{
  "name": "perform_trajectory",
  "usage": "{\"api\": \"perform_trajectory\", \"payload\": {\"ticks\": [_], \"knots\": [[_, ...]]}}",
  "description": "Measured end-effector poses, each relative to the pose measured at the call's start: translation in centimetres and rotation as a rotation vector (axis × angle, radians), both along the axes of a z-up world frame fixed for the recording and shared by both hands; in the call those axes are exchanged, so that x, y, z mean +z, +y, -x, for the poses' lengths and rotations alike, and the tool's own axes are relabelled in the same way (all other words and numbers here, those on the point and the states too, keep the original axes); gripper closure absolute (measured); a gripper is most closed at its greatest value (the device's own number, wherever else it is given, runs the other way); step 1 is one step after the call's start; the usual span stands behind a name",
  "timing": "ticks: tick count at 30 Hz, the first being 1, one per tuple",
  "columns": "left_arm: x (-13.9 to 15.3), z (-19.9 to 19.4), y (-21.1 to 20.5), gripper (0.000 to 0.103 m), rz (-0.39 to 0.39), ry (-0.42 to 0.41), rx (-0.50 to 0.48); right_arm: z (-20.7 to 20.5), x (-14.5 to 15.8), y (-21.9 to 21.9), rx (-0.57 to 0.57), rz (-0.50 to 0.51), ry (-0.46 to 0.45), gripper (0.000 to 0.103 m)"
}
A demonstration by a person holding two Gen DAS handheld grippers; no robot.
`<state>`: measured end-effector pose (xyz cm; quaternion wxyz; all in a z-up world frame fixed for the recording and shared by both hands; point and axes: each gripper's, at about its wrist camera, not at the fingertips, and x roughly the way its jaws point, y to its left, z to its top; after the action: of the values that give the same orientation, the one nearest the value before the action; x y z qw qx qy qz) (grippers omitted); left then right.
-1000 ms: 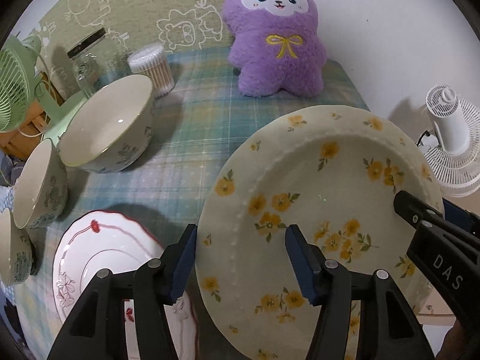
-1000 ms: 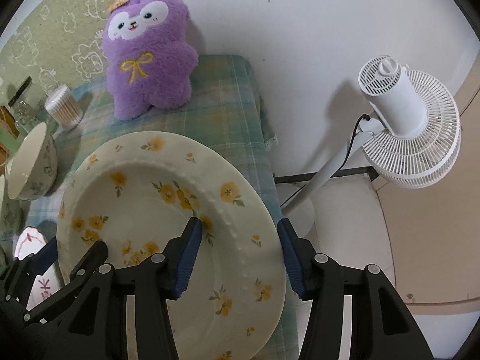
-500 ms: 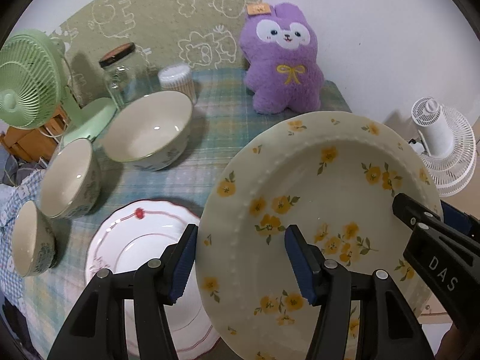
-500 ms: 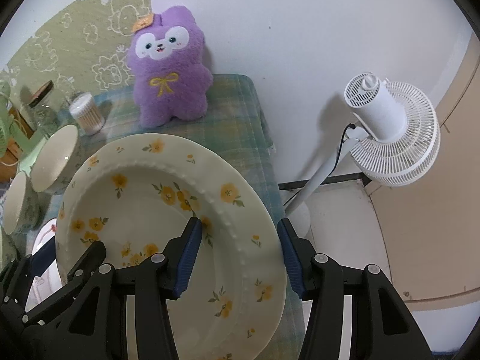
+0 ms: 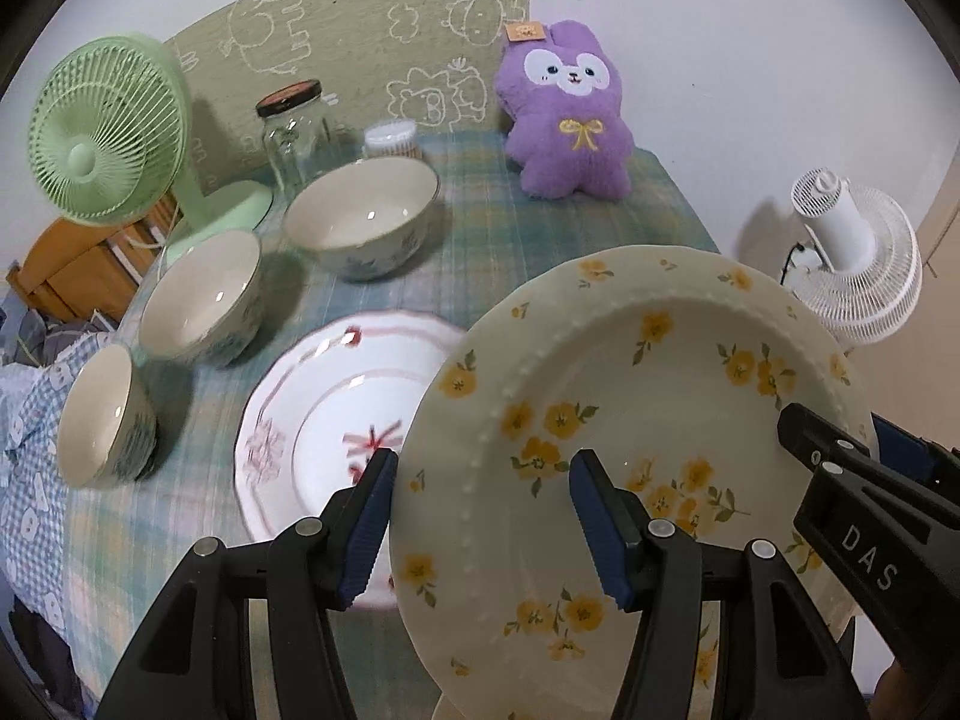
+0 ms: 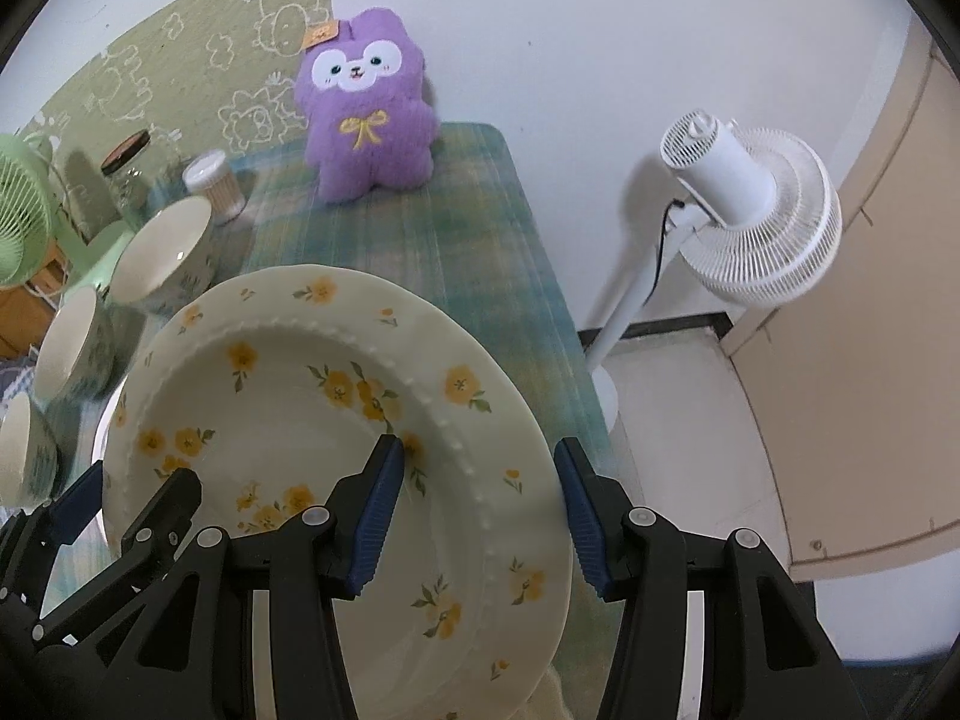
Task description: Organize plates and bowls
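Note:
A cream plate with yellow flowers point(image 5: 648, 420) is held in the air above the table by both grippers. My left gripper point(image 5: 486, 516) is shut on its left rim. My right gripper point(image 6: 474, 510) is shut on its right rim; the plate also shows in the right wrist view point(image 6: 288, 420). A white plate with red trim point(image 5: 324, 420) lies on the table below and to the left. Three cream bowls stand at the left: a large one point(image 5: 360, 216), a middle one point(image 5: 201, 294) and a small one point(image 5: 99, 414).
A purple plush toy point(image 5: 567, 114) sits at the back of the plaid tablecloth point(image 5: 480, 228). A green fan point(image 5: 108, 132), a glass jar point(image 5: 291, 126) and a swab container point(image 5: 390, 141) stand at the back left. A white floor fan point(image 6: 750, 204) stands right of the table.
Both grippers have lifted the flowered plate higher and drawn back. More of the table, the bowls and the red-trimmed plate has come into view.

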<state>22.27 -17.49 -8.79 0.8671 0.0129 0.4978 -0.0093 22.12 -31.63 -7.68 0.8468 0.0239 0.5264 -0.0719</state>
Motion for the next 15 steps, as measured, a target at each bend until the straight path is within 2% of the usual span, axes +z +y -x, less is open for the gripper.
{"api": "perform_trajectory", "payload": {"ticks": [15], "knots": [[-2.7,6.8,-0.7,0.044,-0.005,0.082,-0.061,7.5,-2.5,-0.4,-0.049,0.018,0.071,0.048]]}}
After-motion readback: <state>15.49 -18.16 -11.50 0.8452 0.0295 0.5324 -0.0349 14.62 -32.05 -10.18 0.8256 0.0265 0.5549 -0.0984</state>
